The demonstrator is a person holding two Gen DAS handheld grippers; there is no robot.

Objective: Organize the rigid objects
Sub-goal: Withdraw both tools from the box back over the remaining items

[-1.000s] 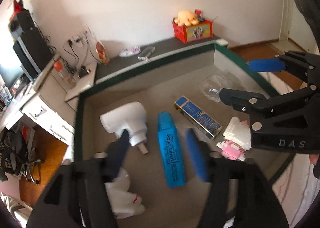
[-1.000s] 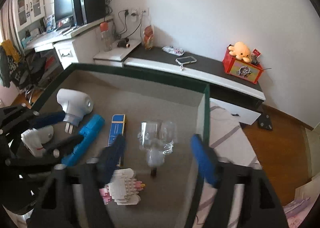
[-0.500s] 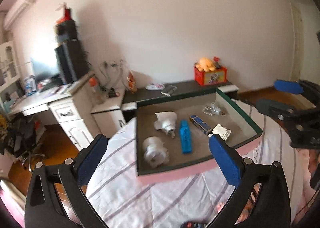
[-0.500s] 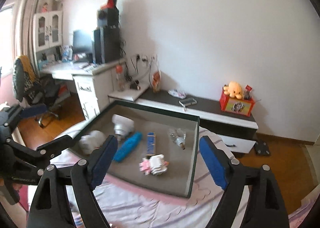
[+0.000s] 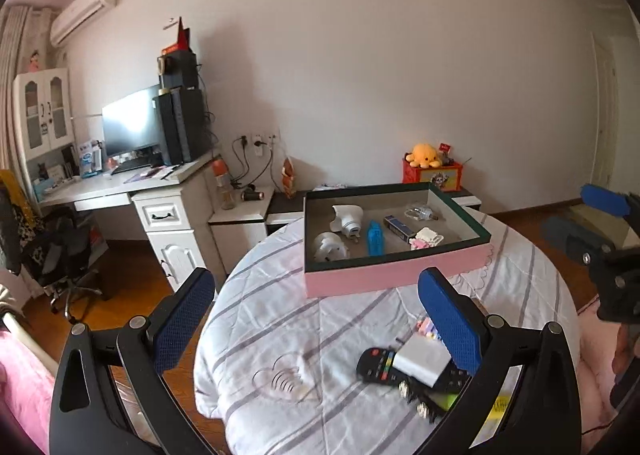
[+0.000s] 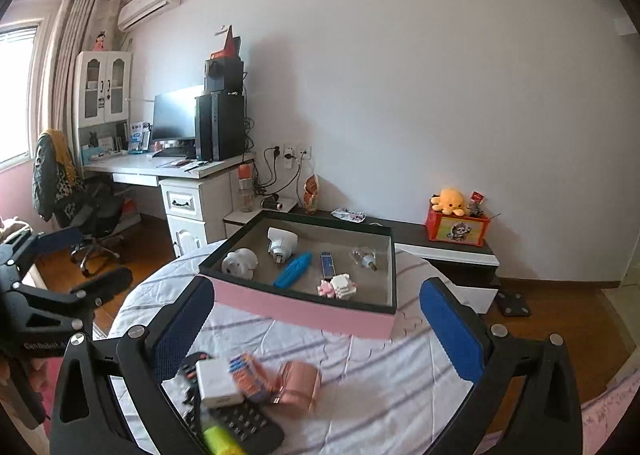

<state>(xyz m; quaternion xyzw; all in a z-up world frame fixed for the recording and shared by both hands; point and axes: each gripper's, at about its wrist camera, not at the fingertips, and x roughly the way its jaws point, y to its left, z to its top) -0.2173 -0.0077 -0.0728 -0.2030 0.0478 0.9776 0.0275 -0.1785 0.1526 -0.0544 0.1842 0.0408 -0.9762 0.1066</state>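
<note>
A pink-walled tray (image 5: 392,275) with a dark green rim stands on the far half of a round, striped-cloth table (image 5: 280,335). In it lie a white plug adapter (image 5: 348,217), a blue highlighter (image 5: 375,239), a dark blue box (image 5: 400,225), a clear bulb (image 5: 420,211) and a pink-white block toy (image 5: 426,237). Near me a black remote (image 6: 244,423), a white charger (image 6: 218,379), a colourful block (image 6: 250,375) and a rose-gold roll (image 6: 298,379) lie loose. My left gripper (image 5: 313,279) is open and holds nothing. The right gripper's (image 6: 317,287) jaws are opening, with nothing between them.
Left of the table stand a white desk (image 6: 168,167) with a monitor and a black office chair (image 6: 92,215). A low cabinet (image 6: 448,251) behind the tray carries a red box with an orange plush. Wooden floor surrounds the table.
Both grippers have drawn back and up from inside the tray to the near side of the table, and their jaws have widened. The blue highlighter stays in the tray.
</note>
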